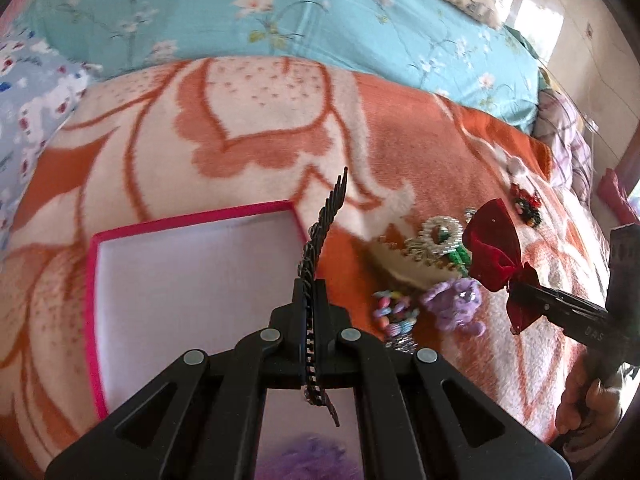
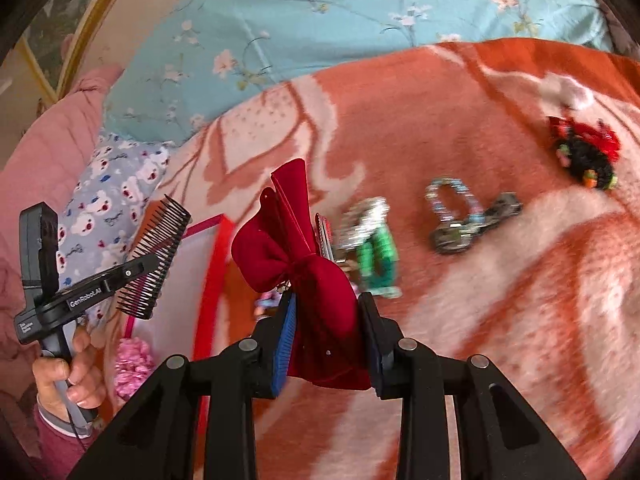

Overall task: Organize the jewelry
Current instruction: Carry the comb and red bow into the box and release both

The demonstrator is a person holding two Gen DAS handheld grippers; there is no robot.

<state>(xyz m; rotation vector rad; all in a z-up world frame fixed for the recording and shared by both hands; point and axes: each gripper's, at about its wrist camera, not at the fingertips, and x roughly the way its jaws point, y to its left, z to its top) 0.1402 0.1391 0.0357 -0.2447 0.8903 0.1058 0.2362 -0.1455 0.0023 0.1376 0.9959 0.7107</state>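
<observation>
My left gripper is shut on a black hair comb and holds it over the right edge of a pink-rimmed box with a white floor; the comb also shows in the right wrist view. My right gripper is shut on a dark red velvet bow, lifted above the blanket; the bow also shows in the left wrist view. Loose pieces lie on the blanket: a silver and green ornament, a beaded bracelet, a purple piece.
An orange and white blanket covers the bed, with a blue floral quilt behind. A red and black hair tie lies far right. A pink scrunchie lies in the box. A pillow with a bear print lies left.
</observation>
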